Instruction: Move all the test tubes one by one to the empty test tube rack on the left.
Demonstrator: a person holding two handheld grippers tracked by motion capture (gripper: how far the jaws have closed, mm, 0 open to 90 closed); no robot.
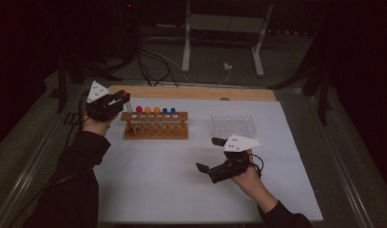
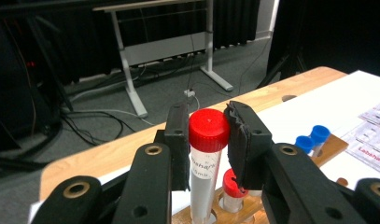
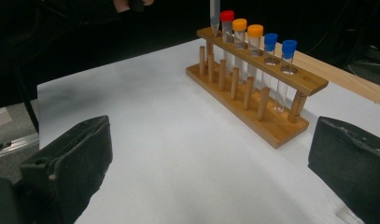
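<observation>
A red-capped test tube (image 2: 207, 158), centre of the left gripper view, stands upright with its tip entering the end hole of the wooden rack (image 1: 155, 125); the left tongs (image 2: 207, 140) are clamped on it just below the cap, one pad on each side. In the right gripper view the tube's pointed tip (image 3: 214, 18) hangs at the rack's far end, upper centre, beside a seated red-capped tube (image 3: 227, 24). Judged from here, a tilted tube could catch the hole's rim and nudge the rack, or slip in the pads if pressed down off-line. The right tongs (image 1: 211, 154), jaws wide apart and holding nothing, hover over the white table (image 1: 172, 180) at lower right of the high view, well apart from the rack.
</observation>
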